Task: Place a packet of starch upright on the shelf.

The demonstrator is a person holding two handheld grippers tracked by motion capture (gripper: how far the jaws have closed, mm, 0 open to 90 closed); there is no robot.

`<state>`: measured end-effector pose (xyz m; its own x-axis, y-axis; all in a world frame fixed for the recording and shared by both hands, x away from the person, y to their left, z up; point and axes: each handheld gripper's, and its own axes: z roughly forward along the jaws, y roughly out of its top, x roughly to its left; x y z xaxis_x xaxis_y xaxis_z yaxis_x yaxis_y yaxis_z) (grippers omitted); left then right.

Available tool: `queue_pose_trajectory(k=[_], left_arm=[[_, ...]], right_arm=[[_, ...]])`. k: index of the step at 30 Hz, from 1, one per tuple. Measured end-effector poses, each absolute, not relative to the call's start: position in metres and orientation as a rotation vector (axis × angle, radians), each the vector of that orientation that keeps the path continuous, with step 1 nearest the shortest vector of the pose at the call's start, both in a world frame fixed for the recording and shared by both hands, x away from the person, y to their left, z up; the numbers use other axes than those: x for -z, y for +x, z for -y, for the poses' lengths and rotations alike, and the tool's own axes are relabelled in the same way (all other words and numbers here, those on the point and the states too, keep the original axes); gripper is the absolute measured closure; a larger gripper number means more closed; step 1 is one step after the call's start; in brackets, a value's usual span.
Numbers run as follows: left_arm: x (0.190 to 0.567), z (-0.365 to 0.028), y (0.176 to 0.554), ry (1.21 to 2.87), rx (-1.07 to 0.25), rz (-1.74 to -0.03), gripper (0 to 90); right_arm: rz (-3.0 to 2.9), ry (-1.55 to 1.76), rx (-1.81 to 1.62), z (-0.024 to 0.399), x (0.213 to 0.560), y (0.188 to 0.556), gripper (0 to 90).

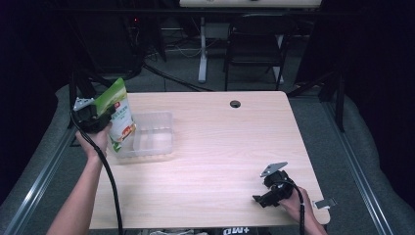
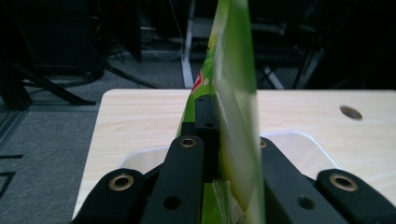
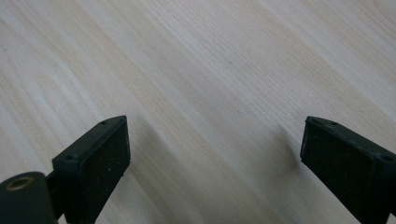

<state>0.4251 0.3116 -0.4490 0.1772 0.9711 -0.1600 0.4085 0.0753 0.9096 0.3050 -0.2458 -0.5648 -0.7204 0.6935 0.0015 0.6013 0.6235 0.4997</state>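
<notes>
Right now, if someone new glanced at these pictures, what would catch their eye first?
The bright green pouch, clamped in the left gripper above the clear plastic tray at the table's left edge. Then the right gripper, open, resting near the table's front right corner.

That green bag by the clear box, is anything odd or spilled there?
Nothing spilled. The green bag is held tilted in the left tongs over the clear box's left end. The right tongs are open over bare table.

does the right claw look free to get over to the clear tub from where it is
Probably yes. The right claw is open and empty near the table's front right, and bare tabletop lies between it and the clear tub. The green pouch, held by the left claw, crowds only the tub's left end.
</notes>
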Motion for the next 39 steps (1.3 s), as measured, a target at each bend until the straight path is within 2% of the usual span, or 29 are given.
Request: queue_pose_trajectory(k=[4, 18, 24, 27, 28, 29, 32, 39], left_arm=[[0.466, -0.316, 0.424, 1.425, -0.756, -1.401, 89.9], [0.494, -0.334, 0.424, 1.434, -0.719, -1.469, 89.2], [0.497, -0.344, 0.423, 1.468, -0.711, -1.488, 83.4], [0.497, -0.343, 0.423, 1.487, -0.712, -1.491, 77.9], [0.497, -0.344, 0.423, 1.483, -0.713, -1.489, 72.8], [0.497, -0.343, 0.423, 1.467, -0.714, -1.484, 63.6], [0.494, -0.34, 0.421, 1.47, -0.741, -1.496, 43.7], [0.483, -0.337, 0.414, 1.541, -0.775, -1.507, 22.7]], right_arm=[[-2.669, 1.053, -0.677, 0.246, 0.564, 0.306, 7.7], [-2.666, 1.055, -0.687, 0.246, 0.565, 0.305, 7.7], [-2.668, 1.052, -0.686, 0.245, 0.565, 0.305, 7.7], [-2.669, 1.053, -0.686, 0.245, 0.565, 0.305, 7.7], [-2.667, 1.054, -0.685, 0.245, 0.565, 0.305, 7.7], [-2.669, 1.052, -0.686, 0.245, 0.565, 0.305, 7.7], [-2.667, 1.053, -0.692, 0.244, 0.566, 0.305, 7.7], [-2.658, 1.058, -0.7, 0.245, 0.566, 0.304, 7.7]])
